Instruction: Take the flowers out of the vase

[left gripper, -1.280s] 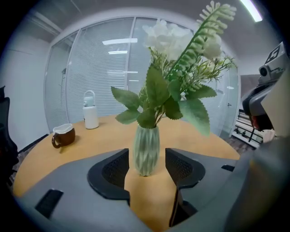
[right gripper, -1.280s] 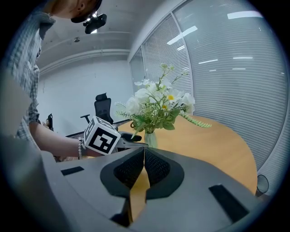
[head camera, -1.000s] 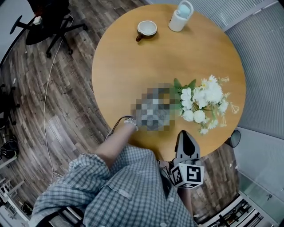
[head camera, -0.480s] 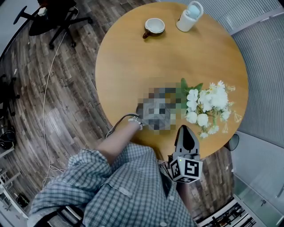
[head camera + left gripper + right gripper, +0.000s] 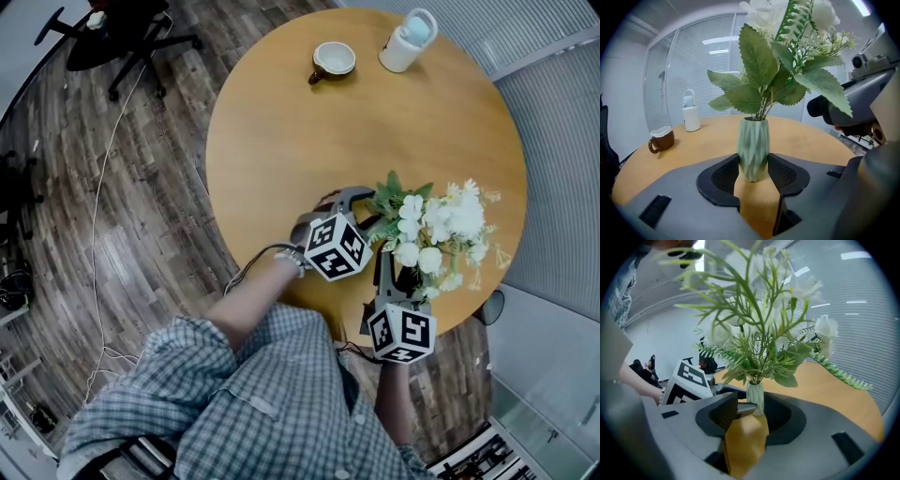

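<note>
Green vase (image 5: 753,145) holding white flowers (image 5: 441,220) stands near the round table's (image 5: 300,131) near right edge. Left gripper (image 5: 753,174), jaws just closed, clamps the vase's sides. Right gripper (image 5: 751,409), jaws just opening, grips nothing, with the vase at its tips.

between left gripper (image 5: 753,164) jaws: vase (image 5: 753,140), on table (image 5: 281,122) | in vase: flowers (image 5: 441,220), above gripper | right of left gripper: right gripper (image 5: 753,405), near, vase just ahead of its tips | far ahead, left: cup (image 5: 661,139), bottle (image 5: 691,115) just right of cup
</note>
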